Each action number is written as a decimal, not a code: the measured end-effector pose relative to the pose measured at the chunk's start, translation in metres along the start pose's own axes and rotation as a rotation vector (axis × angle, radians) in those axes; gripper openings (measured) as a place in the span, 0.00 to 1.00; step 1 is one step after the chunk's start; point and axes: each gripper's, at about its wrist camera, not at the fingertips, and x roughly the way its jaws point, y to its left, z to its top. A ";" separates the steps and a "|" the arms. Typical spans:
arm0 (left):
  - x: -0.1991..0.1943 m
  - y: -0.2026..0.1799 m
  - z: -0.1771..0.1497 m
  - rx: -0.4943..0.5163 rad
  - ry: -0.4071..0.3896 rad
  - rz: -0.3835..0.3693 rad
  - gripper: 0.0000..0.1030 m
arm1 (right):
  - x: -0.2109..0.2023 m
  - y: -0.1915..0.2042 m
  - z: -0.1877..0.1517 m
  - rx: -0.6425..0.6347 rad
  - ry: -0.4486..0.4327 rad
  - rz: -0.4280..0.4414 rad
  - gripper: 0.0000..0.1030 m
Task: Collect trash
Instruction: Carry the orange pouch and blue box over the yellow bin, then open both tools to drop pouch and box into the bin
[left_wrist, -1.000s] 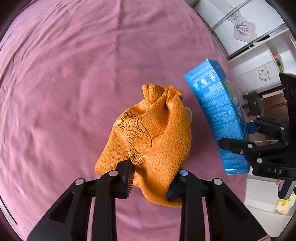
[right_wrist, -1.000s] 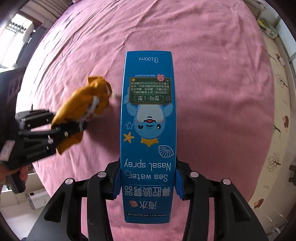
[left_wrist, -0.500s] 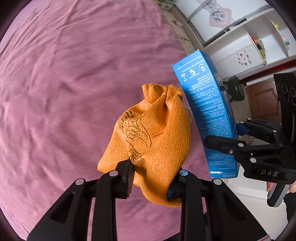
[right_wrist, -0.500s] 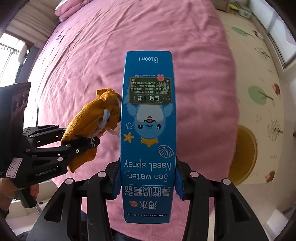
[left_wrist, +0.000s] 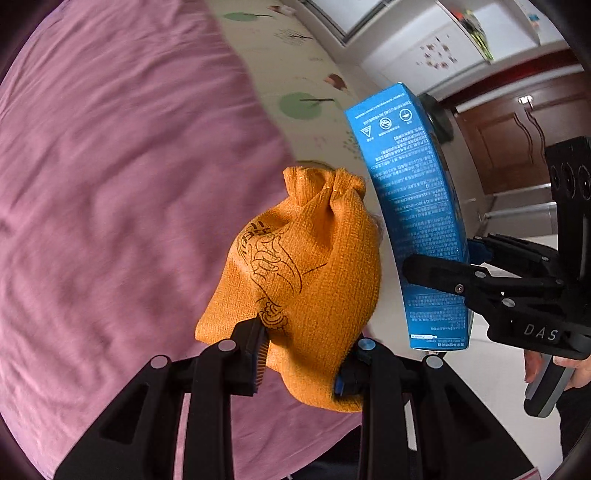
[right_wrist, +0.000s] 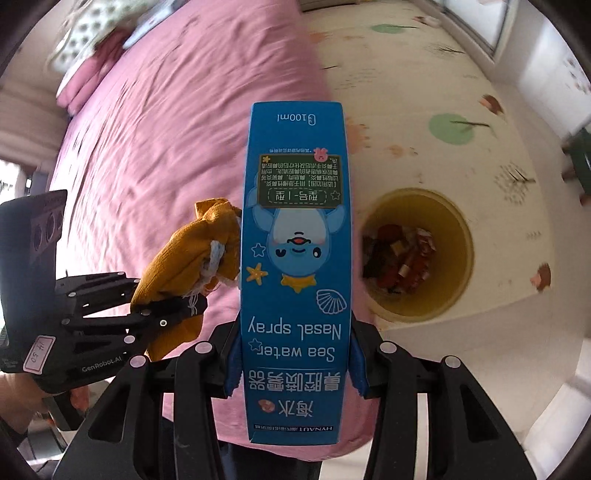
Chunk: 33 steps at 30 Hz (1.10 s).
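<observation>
Both pieces are lifted off the bed (right_wrist: 155, 122) but not binned: the left claw (left_wrist: 299, 360) clamps the orange drawstring pouch (left_wrist: 314, 266), the right claw (right_wrist: 293, 360) clamps the blue nasal spray box (right_wrist: 295, 258), and the yellow trash bin (right_wrist: 458, 236) with wrappers waits on the floor beyond.

Orange pouch (left_wrist: 310, 273), dark line print; blue box (right_wrist: 295, 266), cartoon face; yellow bin (right_wrist: 458, 236); pink bedspread (left_wrist: 110, 206).

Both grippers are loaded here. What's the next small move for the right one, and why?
Probably carry the blue nasal spray box, clamped in the right gripper, rightward over the yellow bin before releasing. The bin sits on the floor to the box's right, already holding trash, and the box is not above its opening. The left gripper holds the orange pouch.
</observation>
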 end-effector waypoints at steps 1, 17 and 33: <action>0.004 -0.009 0.004 0.011 0.004 0.001 0.26 | -0.003 -0.011 -0.001 0.018 -0.004 -0.002 0.43; 0.077 -0.120 0.101 0.156 0.071 -0.055 0.26 | -0.034 -0.148 -0.014 0.245 -0.074 -0.047 0.43; 0.071 -0.144 0.113 0.238 0.023 -0.049 0.77 | -0.049 -0.184 -0.011 0.363 -0.127 -0.040 0.52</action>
